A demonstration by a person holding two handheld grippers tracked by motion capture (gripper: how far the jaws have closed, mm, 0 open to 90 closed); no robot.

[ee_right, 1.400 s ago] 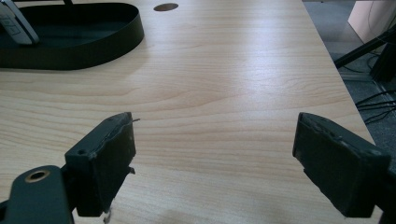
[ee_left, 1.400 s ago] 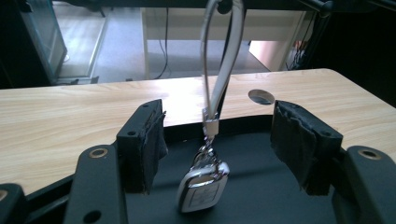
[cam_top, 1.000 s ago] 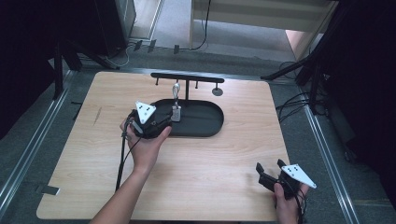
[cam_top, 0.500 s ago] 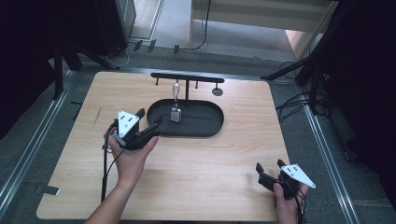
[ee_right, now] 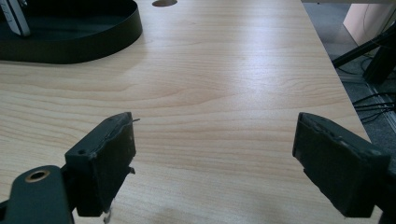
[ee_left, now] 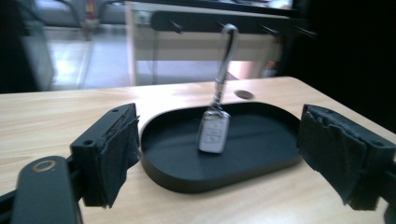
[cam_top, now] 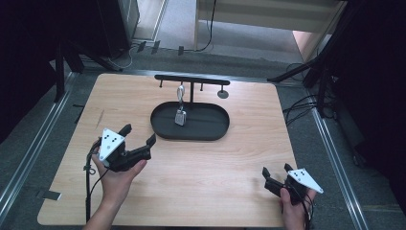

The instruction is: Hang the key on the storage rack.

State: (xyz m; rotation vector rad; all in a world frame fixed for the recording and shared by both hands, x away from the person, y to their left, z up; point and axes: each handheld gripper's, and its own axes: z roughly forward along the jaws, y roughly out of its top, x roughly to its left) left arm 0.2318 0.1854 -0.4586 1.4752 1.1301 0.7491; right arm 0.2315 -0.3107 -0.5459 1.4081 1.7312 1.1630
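Observation:
A silver key fob [cam_top: 180,117] hangs by a metal clip from a hook of the black rack [cam_top: 191,79] and dangles into the black oval tray [cam_top: 210,132]. My left gripper [cam_top: 140,134] is held off the tray's front left, pointing at it, and its jaws have just been opening. They stand open with nothing between them. In the left gripper view the key fob [ee_left: 213,132] hangs upright beyond the pads [ee_left: 114,154], above the tray [ee_left: 187,179]. My right gripper [cam_top: 276,170] is open over the table's front right corner, its pads [ee_right: 109,158] wide apart above bare wood.
A small dark round spot [cam_top: 222,94] lies on the wooden table [cam_top: 239,163] right of the rack. Metal rails run along both sides of the table, and cables and stand legs lie on the floor to the right. The tray's wall [ee_right: 70,46] is far ahead of the right gripper.
My left gripper has drawn back from the key fob at the tray toward the front left, and its jaws stand wider. The key fob stays on the hook. The right gripper has not moved.

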